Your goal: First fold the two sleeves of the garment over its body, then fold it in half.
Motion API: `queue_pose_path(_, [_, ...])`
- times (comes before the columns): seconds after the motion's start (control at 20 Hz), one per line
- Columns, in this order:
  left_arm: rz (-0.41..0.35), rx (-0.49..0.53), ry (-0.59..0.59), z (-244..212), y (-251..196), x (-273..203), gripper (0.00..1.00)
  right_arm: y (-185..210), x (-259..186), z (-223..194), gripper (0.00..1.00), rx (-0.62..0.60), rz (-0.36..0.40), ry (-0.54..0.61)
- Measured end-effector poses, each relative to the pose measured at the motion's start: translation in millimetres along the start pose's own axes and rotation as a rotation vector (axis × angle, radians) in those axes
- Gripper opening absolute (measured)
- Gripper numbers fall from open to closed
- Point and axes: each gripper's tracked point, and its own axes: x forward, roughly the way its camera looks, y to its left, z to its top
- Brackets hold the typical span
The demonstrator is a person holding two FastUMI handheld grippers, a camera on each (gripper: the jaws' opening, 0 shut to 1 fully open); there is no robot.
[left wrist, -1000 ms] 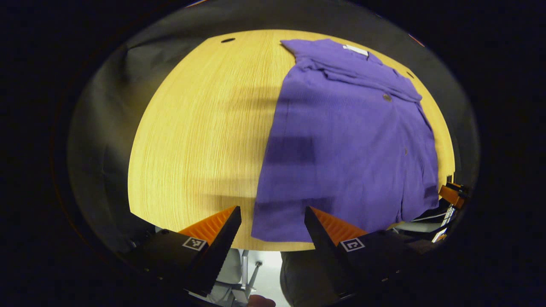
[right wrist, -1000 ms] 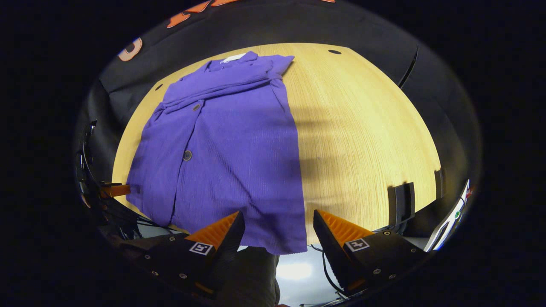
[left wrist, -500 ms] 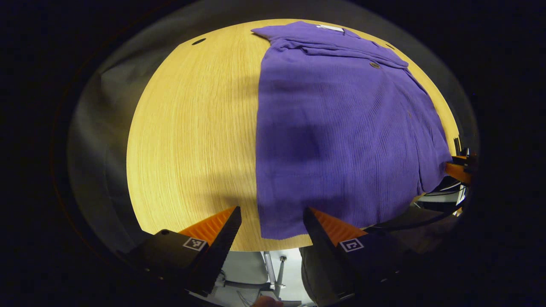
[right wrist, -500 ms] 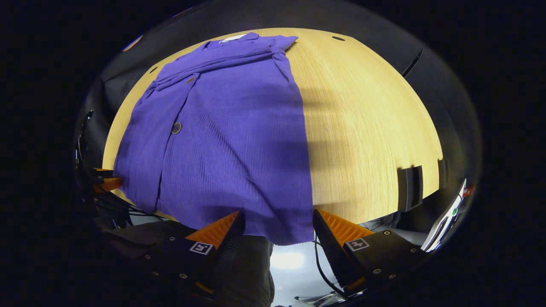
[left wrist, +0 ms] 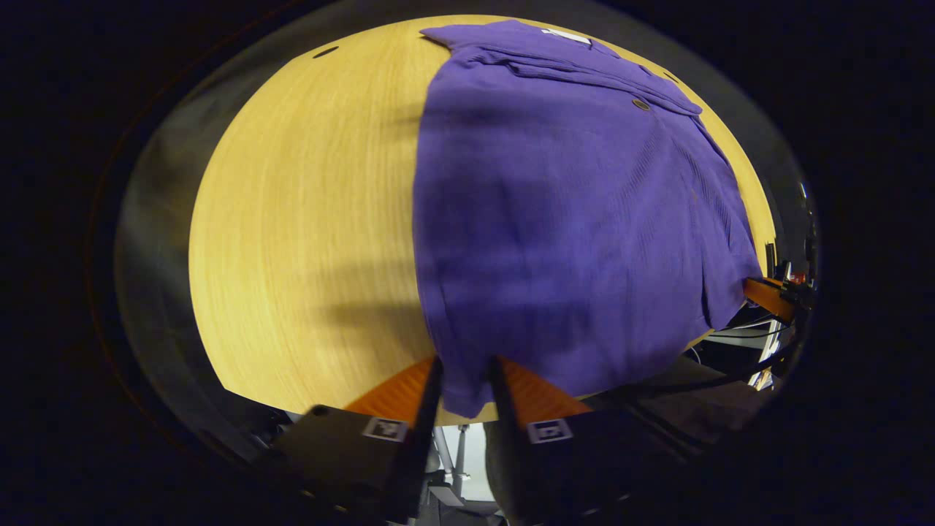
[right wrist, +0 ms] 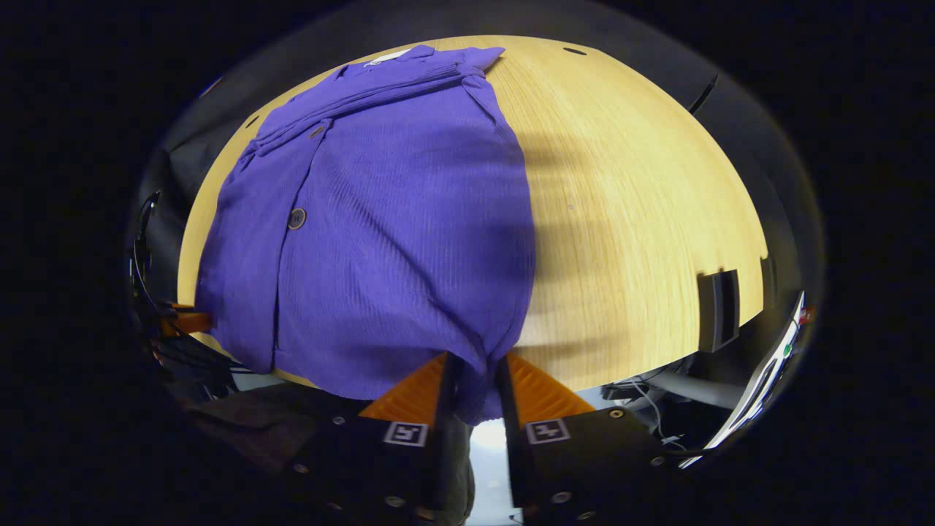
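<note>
Purple garment (left wrist: 570,219) spread flat on the wooden table (left wrist: 307,219), sleeves folded across the chest near the collar at the far end, hem at the near edge and slightly overhanging it; white neck label (left wrist: 566,35) visible at the collar; dark button (left wrist: 640,104) on the placket, with another button (right wrist: 296,218) in the right gripper view; cloth finely ribbed, with soft wrinkles gathering toward both near corners. Left tongs (left wrist: 462,380) clenched on the near left hem corner of the garment, cloth bunched between the two fingers at the table's edge. Right tongs (right wrist: 475,380) likewise clenched on the near right hem corner of the garment (right wrist: 380,219), fabric pinched into a narrow fold between the fingers. Square printed markers on the bodies of both tongs. Table (right wrist: 643,219) bare and light-grained beside the garment, crossed by broad soft shadows; small dark holes near its far edge. Dark clamp-like block (right wrist: 719,299) at the table's right rim in the right gripper view; cables and a pale floor below the near edge; dark booth cloth behind the table.
</note>
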Motion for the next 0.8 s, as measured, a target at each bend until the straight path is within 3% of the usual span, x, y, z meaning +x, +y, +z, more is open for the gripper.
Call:
queue_pose_path(0.05, [0.003, 0.014, 0.019, -3, -2, 0, 0.16, 2, 0, 1, 0.19, 0.021, 0.008, 0.004])
queue_pose_path(0.15, [0.001, 0.062, 0.031, -4, -2, -4, 0.16, 8, -3, 10, 0.07, 0.086, 0.037, -0.015])
queue_pose_path(0.25, [-0.037, 0.079, 0.016, 2, -6, -12, 0.08, 18, -13, 22, 0.05, 0.137, 0.08, -0.052])
queue_pose_path(0.5, [-0.135, 0.065, -0.055, 36, -16, -45, 0.08, 36, -44, 56, 0.05, 0.172, 0.137, -0.139])
queue_pose_path(0.8, [-0.176, 0.119, -0.122, 81, -17, -74, 0.09, 58, -75, 106, 0.05, 0.118, 0.124, -0.242])
